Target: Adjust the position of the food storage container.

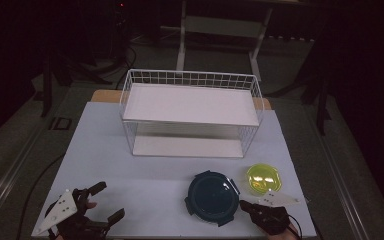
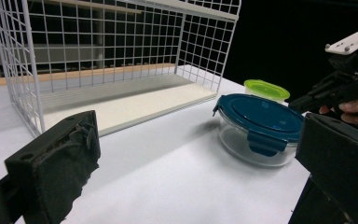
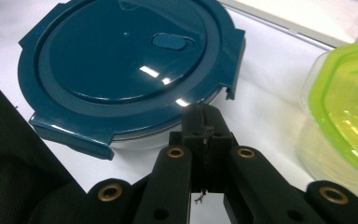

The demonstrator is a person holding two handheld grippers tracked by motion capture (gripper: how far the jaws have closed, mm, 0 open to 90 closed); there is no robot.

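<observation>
Sitting on the table point(image 1: 145, 180) in front of the wire rack point(image 1: 190, 112), the blue box point(image 1: 212, 197) is the thing the right gripper point(image 3: 204, 122) goes for. This gripper's two jaws are pressed flat together with nothing between them, and their tip sits right at the near edge of the blue box's lid point(image 3: 126, 56), on the side away from the rack. I cannot tell if the tip touches the lid or just comes very close. The box is round, so it has no long way to it; its lid has clip tabs sticking out. The green box point(image 1: 263, 179) stands just beside the blue box, a bit closer to the rack. The left gripper point(image 1: 100, 207) waits well apart from the blue box, so the right gripper is much nearer. Its jaws are spread wide and hold nothing. The room behind the rack is very dark, and the hand on the right gripper is cut off by the picture edge.
</observation>
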